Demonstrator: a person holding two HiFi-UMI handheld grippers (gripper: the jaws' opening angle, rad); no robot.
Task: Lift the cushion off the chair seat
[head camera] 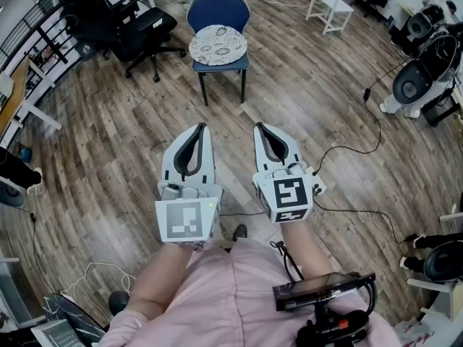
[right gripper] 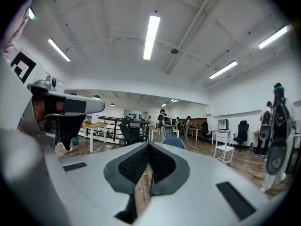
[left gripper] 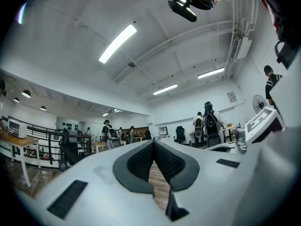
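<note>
A round white patterned cushion (head camera: 218, 45) lies on the seat of a blue chair (head camera: 219, 7) at the top centre of the head view. Both grippers are held side by side well short of the chair, above the wooden floor. My left gripper (head camera: 202, 127) is shut with its tips together and nothing in them, also seen in its own view (left gripper: 154, 142). My right gripper (head camera: 258, 126) is likewise shut and empty (right gripper: 149, 145). The blue chair's back (right gripper: 173, 143) peeks just past the right gripper's tips. The cushion is hidden in both gripper views.
A black office chair (head camera: 141, 31) stands left of the blue chair and a white chair (head camera: 329, 2) to its right. A cable (head camera: 351, 149) runs across the floor on the right. Grey machines (head camera: 419, 78) stand at the right edge. People stand far off (left gripper: 209, 124).
</note>
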